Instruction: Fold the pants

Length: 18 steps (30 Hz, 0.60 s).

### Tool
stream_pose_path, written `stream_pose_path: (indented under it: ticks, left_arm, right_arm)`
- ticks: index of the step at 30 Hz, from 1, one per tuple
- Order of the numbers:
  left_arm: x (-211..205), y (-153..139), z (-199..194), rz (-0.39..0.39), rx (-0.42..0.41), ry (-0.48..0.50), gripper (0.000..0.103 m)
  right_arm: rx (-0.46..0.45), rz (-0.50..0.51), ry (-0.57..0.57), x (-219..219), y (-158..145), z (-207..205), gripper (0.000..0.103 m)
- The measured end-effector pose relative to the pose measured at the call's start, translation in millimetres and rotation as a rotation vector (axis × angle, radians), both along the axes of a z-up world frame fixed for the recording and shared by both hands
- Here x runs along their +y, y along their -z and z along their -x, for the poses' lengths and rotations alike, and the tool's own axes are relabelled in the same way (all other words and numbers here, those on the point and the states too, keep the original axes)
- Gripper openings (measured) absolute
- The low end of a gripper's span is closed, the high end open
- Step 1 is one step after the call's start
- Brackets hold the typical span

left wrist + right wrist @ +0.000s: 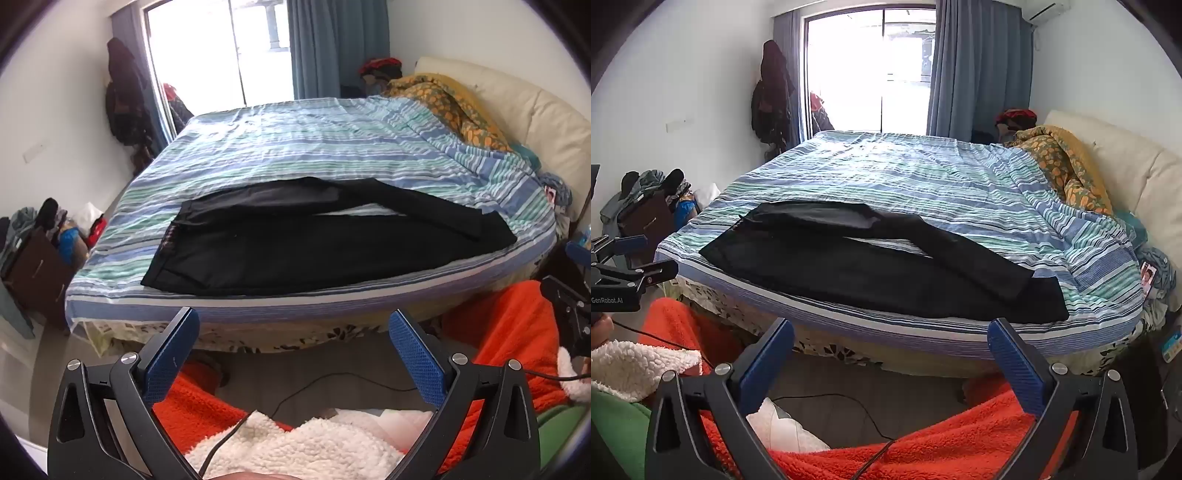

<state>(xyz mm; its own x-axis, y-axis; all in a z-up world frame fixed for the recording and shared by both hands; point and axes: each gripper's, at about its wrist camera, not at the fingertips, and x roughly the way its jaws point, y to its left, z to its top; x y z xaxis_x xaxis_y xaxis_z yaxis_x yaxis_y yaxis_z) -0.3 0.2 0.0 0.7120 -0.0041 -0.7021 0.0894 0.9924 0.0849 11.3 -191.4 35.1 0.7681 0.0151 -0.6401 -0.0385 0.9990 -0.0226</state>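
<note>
Left wrist: pants [325,251] lengthwise, waistband leftward

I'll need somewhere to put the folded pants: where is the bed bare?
Bare striped sheet runs from the pants to the window side. It is crowded at the headboard side, where a bunched orange quilt lies. The pants fill the near edge.

The left gripper [293,328] tilts downward with its jaws spread wide and nothing between its blue pads [417,363]. The right gripper [890,341] matches it, angled down, jaws fully apart and empty (each one also shows at the edge of the other's view). Orange fleece sleeves [942,443] with white cuffs [314,443] lie beneath both.
</note>
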Motion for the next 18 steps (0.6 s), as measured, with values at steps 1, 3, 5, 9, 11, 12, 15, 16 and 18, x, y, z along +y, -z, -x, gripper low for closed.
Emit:
stream_pose_path:
  ticks: [1,3,5,9,11,12,15,16,18]
  left_arm:
    - [0.1,0.0,0.2,0.000,0.002,-0.001,0.102]
    - [0.5,-0.5,1.0,0.003,0.004,-0.002,0.102]
    - [5.8,1.7,-5.2,0.002,0.011,-0.007,0.102]
    - [3.3,3.3,-1.7,-0.001,0.012,-0.009,0.102]
    - [3.6,3.2,-2.8,-0.003,0.017,-0.009,0.102]
    - [3.8,3.4,-2.6,-0.004,0.017,-0.009,0.102]
    - [7.2,4.8,-1.9,-0.004,0.019,-0.010,0.102]
    - [7.7,5.1,-1.8,-0.004,0.019,-0.010,0.102]
    - [12.4,8.2,-1.1,0.002,0.022,-0.017,0.102]
  right_arm:
    - [0.005,0.006,0.001,0.0,0.4,-0.5,0.103]
    - [0.004,0.009,0.001,-0.1,1.0,-0.9,0.103]
    - [-0.002,0.011,0.002,0.1,1.0,-0.5,0.103]
    - [-0.015,-0.002,0.006,-1.4,0.3,1.9,0.103]
    - [-0.009,-0.036,0.015,-5.7,12.2,1.1,0.103]
    - [-0.012,-0.049,0.019,-9.3,11.8,1.6,0.103]
    - [-0.023,-0.077,0.023,-11.1,13.0,3.3,0.103]
    - [-0.027,-0.078,0.021,-9.8,13.0,4.1,0.103]
    - [-0.036,-0.077,0.012,-13.4,4.9,5.8,0.103]
